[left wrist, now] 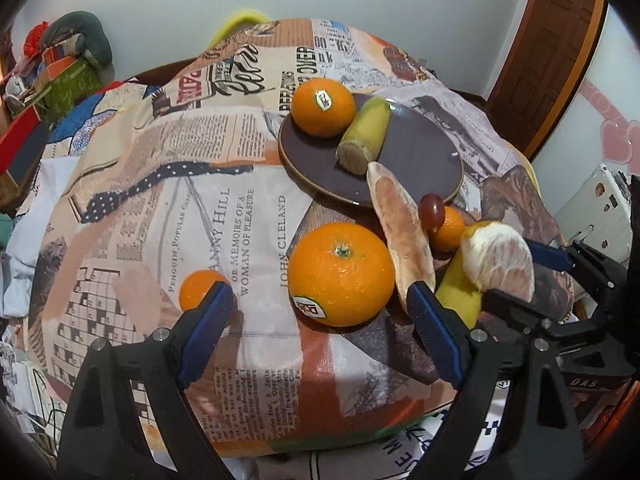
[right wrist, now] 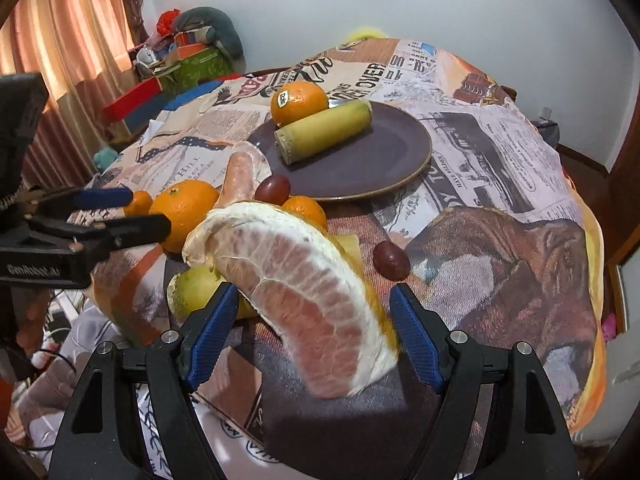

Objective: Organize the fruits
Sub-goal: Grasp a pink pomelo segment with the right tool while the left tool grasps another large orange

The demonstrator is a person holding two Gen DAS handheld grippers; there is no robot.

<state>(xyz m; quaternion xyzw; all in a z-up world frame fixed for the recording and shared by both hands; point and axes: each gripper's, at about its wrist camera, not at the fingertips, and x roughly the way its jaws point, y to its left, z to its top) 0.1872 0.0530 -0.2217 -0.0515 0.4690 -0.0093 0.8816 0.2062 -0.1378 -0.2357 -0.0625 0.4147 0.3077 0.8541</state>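
A dark purple plate (left wrist: pixel 420 152) (right wrist: pixel 360 168) holds an orange (left wrist: pixel 322 107) (right wrist: pixel 299 102) and a cut sugarcane piece (left wrist: pixel 365 135) (right wrist: pixel 324 131). A large orange (left wrist: pixel 341 274) (right wrist: pixel 185 212) lies between the fingers of my open left gripper (left wrist: pixel 320 312). My right gripper (right wrist: pixel 312 336) is open around a peeled pomelo segment (right wrist: pixel 304 300) (left wrist: pixel 500 258); whether the pads touch it is unclear. A second pomelo segment (left wrist: pixel 400 236) (right wrist: pixel 240 178), grapes (left wrist: pixel 431 210) (right wrist: pixel 273 189), small oranges (left wrist: pixel 200 290) (right wrist: pixel 306 209) and a yellow fruit (right wrist: pixel 196 292) lie around.
The table is covered by a newspaper-print cloth (left wrist: pixel 160 200). Another grape (right wrist: pixel 391 260) lies right of the pomelo. A cluttered shelf with boxes (right wrist: pixel 180 60) stands at the back left, a wooden door (left wrist: pixel 540 60) at the right.
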